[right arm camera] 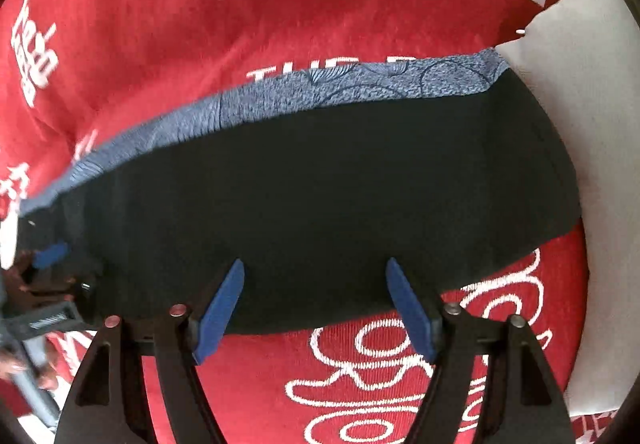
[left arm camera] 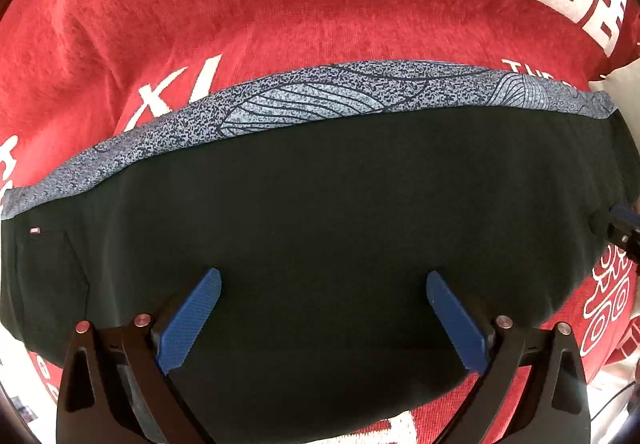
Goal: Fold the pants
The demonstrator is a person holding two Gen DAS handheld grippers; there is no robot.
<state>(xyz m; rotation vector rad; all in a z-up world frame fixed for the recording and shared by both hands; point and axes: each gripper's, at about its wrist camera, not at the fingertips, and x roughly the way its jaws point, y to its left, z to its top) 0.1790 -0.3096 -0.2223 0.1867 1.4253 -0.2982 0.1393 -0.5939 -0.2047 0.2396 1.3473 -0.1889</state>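
Black pants (left arm camera: 320, 204) lie folded flat on a red cloth, with a blue-grey leaf-patterned strip (left arm camera: 304, 100) showing along their far edge. My left gripper (left arm camera: 323, 280) hangs open straight above the black fabric, nothing between its blue pads (left arm camera: 188, 320). In the right wrist view the same pants (right arm camera: 320, 196) fill the middle, patterned strip (right arm camera: 360, 84) behind them. My right gripper (right arm camera: 316, 270) stands open over the pants' near edge, empty. The left gripper's blue fingertip (right arm camera: 52, 254) shows at the pants' left end, and the right gripper's tip (left arm camera: 624, 220) peeks in at the left wrist view's right edge.
The red cloth (right arm camera: 140, 36) with white characters and letters covers the surface all round. A white patch of bare surface (right arm camera: 580, 56) lies at the right beyond the cloth's edge. A person's hand (right arm camera: 24, 364) holds the left gripper's handle at the lower left.
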